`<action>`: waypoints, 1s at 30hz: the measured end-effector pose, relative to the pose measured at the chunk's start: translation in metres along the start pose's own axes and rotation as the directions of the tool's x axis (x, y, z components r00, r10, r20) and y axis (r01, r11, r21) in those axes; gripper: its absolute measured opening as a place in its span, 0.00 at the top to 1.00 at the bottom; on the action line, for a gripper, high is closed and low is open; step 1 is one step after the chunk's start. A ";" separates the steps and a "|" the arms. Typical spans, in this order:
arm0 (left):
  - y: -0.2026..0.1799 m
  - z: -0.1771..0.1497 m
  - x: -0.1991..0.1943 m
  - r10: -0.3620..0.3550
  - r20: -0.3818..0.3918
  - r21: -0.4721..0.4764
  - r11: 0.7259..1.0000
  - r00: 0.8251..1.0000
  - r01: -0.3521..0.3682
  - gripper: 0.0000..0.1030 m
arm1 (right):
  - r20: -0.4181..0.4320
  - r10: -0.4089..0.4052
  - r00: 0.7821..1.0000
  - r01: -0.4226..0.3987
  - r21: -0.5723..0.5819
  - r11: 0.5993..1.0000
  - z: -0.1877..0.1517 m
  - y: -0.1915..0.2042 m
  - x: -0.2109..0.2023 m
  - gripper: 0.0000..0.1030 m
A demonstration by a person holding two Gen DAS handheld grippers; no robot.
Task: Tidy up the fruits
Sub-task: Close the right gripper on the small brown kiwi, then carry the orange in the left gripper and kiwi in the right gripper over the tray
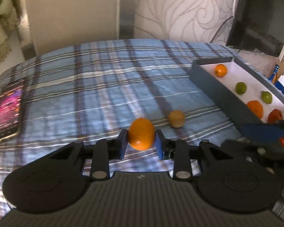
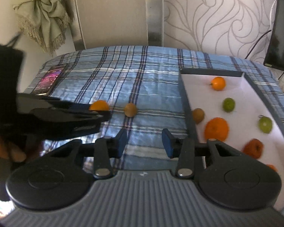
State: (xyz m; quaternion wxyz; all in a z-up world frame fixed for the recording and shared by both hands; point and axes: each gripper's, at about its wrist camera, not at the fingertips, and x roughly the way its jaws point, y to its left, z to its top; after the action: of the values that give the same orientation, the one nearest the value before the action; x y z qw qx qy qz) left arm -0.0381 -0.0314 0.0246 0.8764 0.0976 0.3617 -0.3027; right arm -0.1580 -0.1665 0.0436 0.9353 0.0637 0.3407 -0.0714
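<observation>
A small orange [image 1: 141, 137] rests on the blue plaid cloth [image 1: 96, 87], and my left gripper [image 1: 141, 141] is shut on it, both blue pads against its sides. Just past it to the right lies a brown kiwi [image 1: 176, 118]. In the right wrist view the same orange [image 2: 100, 105] peeks out beyond the left gripper's black body, with the kiwi [image 2: 130, 109] beside it. My right gripper [image 2: 144, 142] hangs open over bare cloth, nearer than the kiwi, with nothing between its fingers. A grey box [image 2: 210, 71] with a white floor holds several oranges, green fruits and a kiwi.
A lit phone [image 2: 49, 79] lies at the far left of the cloth. The box's tall grey wall [image 1: 214, 89] stands right of the loose kiwi. A dark screen [image 2: 282, 28] and a patterned wall stand behind, and a person's hand [image 2: 1, 147] holds the left gripper.
</observation>
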 end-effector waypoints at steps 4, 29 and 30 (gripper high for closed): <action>0.020 -0.006 -0.007 0.021 -0.002 -0.008 1.000 1.000 -0.021 0.65 | 0.000 0.004 1.000 -0.004 -0.005 1.000 0.008 0.011 0.023 0.59; 0.046 -0.010 -0.011 -0.004 0.001 0.005 1.000 1.000 0.004 0.65 | -0.003 -0.040 0.999 0.040 -0.006 0.999 0.020 0.036 0.003 0.76; 0.044 -0.009 -0.012 0.005 0.000 -0.002 1.000 1.000 -0.005 0.65 | 0.005 -0.029 1.000 0.029 -0.004 1.000 0.019 0.033 -0.007 0.76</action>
State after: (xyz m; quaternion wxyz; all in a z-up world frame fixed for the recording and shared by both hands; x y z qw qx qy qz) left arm -0.0236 0.0126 0.0241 0.8773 0.0978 0.3614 -0.3001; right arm -0.1452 -0.1366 0.0652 0.9352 0.0566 0.3392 -0.0846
